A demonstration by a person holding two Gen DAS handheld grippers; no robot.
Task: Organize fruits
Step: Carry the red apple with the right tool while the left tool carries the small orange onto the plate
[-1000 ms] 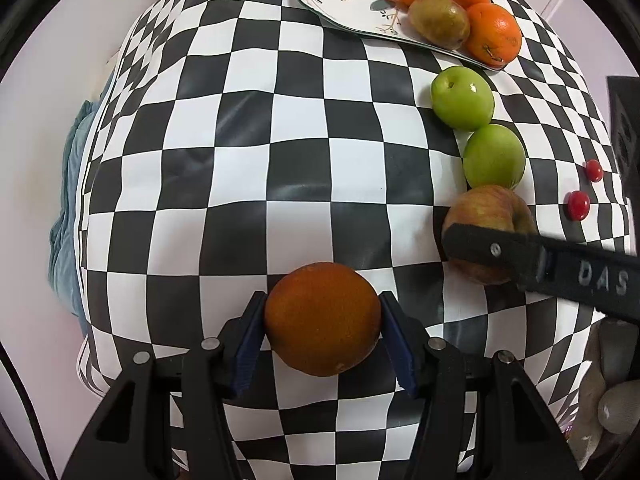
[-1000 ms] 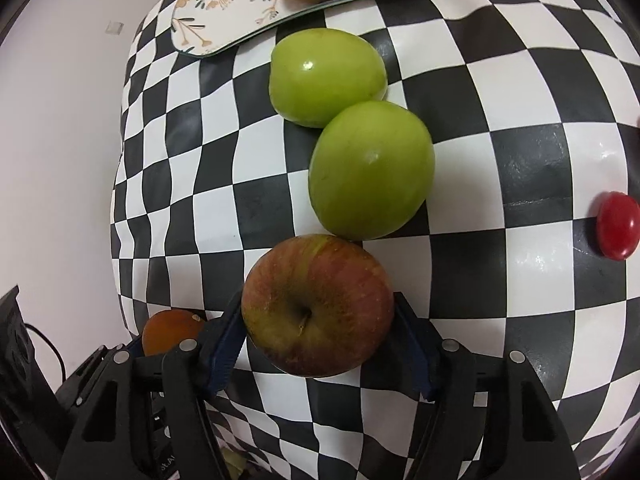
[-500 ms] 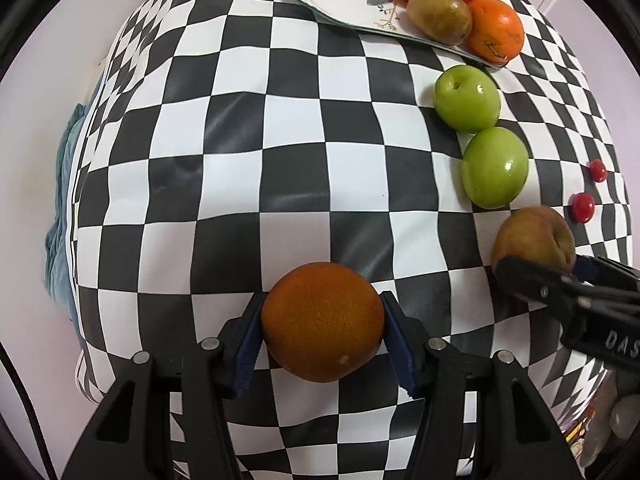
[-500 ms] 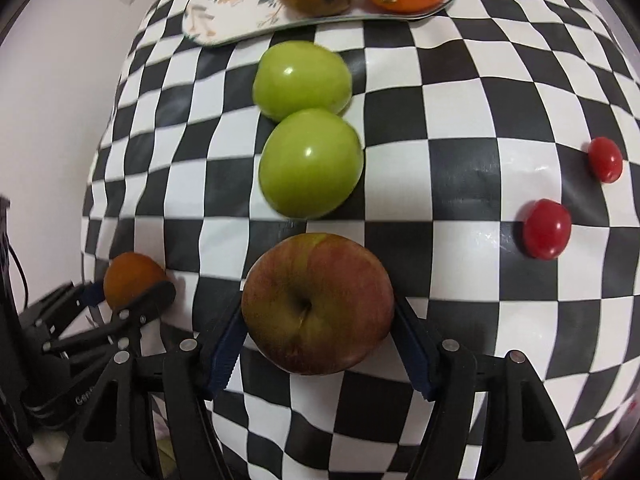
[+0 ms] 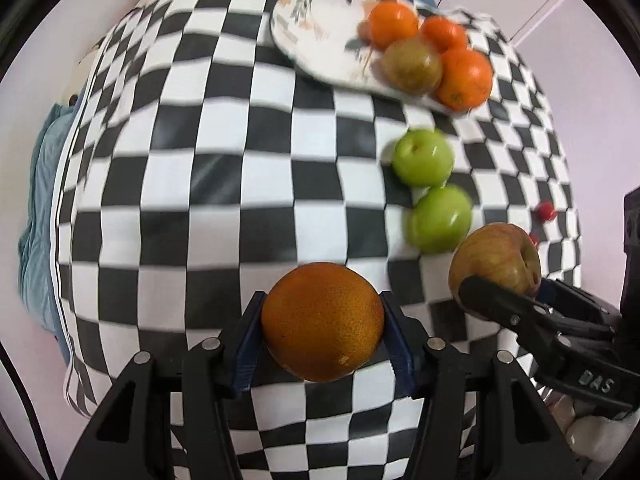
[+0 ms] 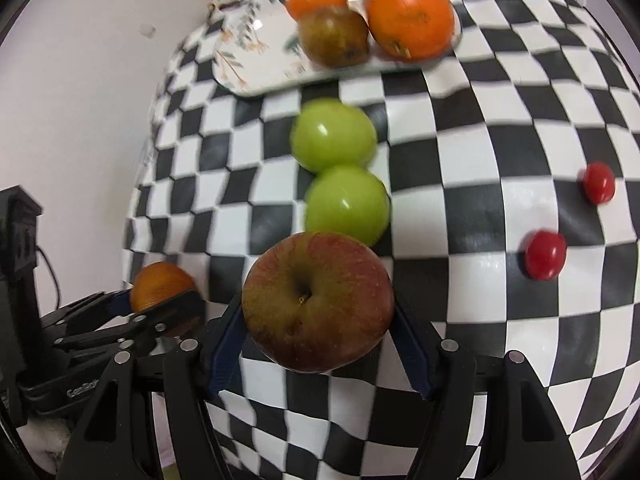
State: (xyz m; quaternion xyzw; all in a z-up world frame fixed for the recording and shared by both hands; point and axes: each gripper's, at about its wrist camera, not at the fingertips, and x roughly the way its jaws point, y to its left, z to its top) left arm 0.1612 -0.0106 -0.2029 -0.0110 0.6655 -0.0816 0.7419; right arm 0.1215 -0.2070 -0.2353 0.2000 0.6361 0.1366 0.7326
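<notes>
My left gripper [image 5: 322, 334] is shut on a dark orange [image 5: 322, 320] and holds it above the checkered tablecloth [image 5: 200, 184]. My right gripper [image 6: 318, 312] is shut on a red-green apple [image 6: 318, 300], also lifted; it shows in the left wrist view [image 5: 494, 264] at the right. The orange shows in the right wrist view [image 6: 160, 284] at the left. Two green apples [image 6: 332, 134] [image 6: 346, 204] lie on the cloth ahead. A floral plate [image 5: 320, 36] at the far side holds three oranges [image 5: 464, 78] and a brownish fruit [image 5: 412, 65].
Two cherry tomatoes [image 6: 545, 254] [image 6: 598, 182] lie on the cloth to the right. A blue cloth [image 5: 38, 192] hangs off the table's left edge. A pale wall [image 6: 80, 80] lies beyond the left side.
Both grippers have lifted and drawn back with their fruit. The table looks farther away and the plate has come fuller into view.
</notes>
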